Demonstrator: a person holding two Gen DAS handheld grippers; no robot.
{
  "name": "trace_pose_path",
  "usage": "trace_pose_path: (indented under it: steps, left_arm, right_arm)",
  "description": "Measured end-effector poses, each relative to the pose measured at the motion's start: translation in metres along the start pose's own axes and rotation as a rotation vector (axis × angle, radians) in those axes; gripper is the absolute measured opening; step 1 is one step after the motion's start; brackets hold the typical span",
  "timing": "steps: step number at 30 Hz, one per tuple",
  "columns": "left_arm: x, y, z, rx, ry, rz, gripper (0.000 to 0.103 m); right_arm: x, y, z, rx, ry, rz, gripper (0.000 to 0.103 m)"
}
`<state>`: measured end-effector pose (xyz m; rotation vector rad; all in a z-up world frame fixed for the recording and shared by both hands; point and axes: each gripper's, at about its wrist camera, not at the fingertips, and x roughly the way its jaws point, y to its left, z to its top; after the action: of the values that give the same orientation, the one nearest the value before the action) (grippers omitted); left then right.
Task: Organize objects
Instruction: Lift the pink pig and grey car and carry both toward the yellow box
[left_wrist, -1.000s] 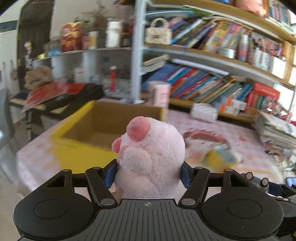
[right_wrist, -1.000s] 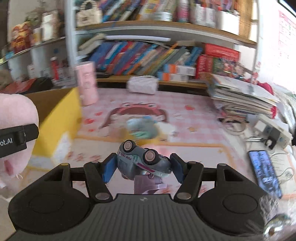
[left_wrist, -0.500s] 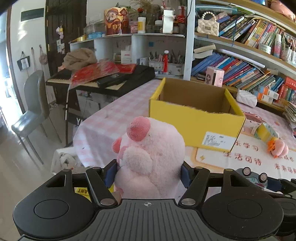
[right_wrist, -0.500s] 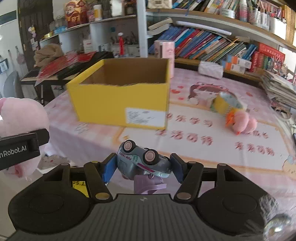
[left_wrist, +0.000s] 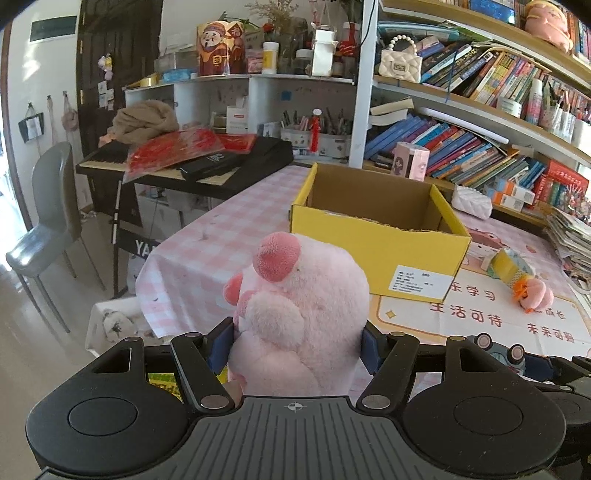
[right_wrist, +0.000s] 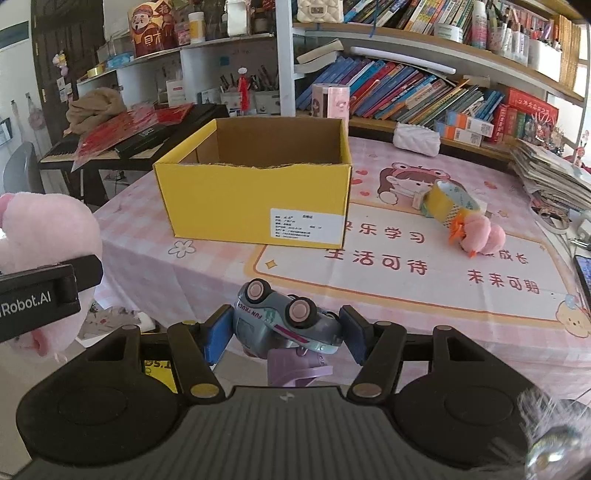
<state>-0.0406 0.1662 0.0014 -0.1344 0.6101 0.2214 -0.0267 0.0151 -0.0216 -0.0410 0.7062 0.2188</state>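
Note:
My left gripper (left_wrist: 295, 343) is shut on a pink plush pig (left_wrist: 299, 317), held in the air off the table's near edge; the pig also shows at the left of the right wrist view (right_wrist: 44, 240). My right gripper (right_wrist: 284, 332) is shut on a grey toy car (right_wrist: 288, 321), wheels up, near the table's front edge. An open yellow cardboard box (right_wrist: 255, 206) stands on the pink tablecloth ahead, and also shows in the left wrist view (left_wrist: 380, 243). A small pink plush (right_wrist: 480, 236) and a yellow tape roll (right_wrist: 448, 201) lie right of the box.
Bookshelves (right_wrist: 406, 88) line the back of the table. A stack of papers (right_wrist: 554, 181) and a phone (right_wrist: 585, 273) lie at the right. A keyboard with red bags (left_wrist: 192, 155) and a grey chair (left_wrist: 48, 221) stand to the left, off the table.
Both grippers have pulled back from the table with their toys still held; the yellow box and shelves now look farther away and the floor shows at the left.

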Motion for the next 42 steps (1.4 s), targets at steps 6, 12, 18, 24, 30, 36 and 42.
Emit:
trace_pose_path:
  steps: [6,12,18,24,30,36,42]
  left_arm:
    - [-0.001,-0.004,-0.001,0.014,-0.003,-0.018,0.067]
    - [-0.002,-0.004,-0.002,0.018,-0.002,-0.025,0.067]
    - [-0.002,-0.002,-0.001,0.022,-0.008,-0.031,0.067]
    - [-0.002,0.0,0.0,0.023,-0.005,-0.033,0.067]
    - [-0.001,0.002,0.0,0.022,-0.004,-0.033,0.067]
    - [0.004,0.005,0.009,0.015,-0.015,-0.038,0.067]
    - [0.014,-0.002,0.028,0.019,-0.043,-0.059,0.067]
  right_arm:
    - [-0.002,-0.003,-0.001,0.005,-0.001,-0.011,0.06]
    - [-0.002,-0.003,-0.002,0.012,0.001,-0.015,0.06]
    - [-0.003,-0.002,-0.002,0.013,-0.004,-0.021,0.06]
    - [-0.003,-0.001,-0.002,0.01,-0.002,-0.02,0.06]
    - [0.0,0.007,-0.002,0.0,-0.001,-0.02,0.06]
    - [0.004,0.01,0.003,-0.014,-0.008,-0.02,0.06]
    - [0.011,0.008,0.021,-0.022,-0.052,-0.024,0.06]
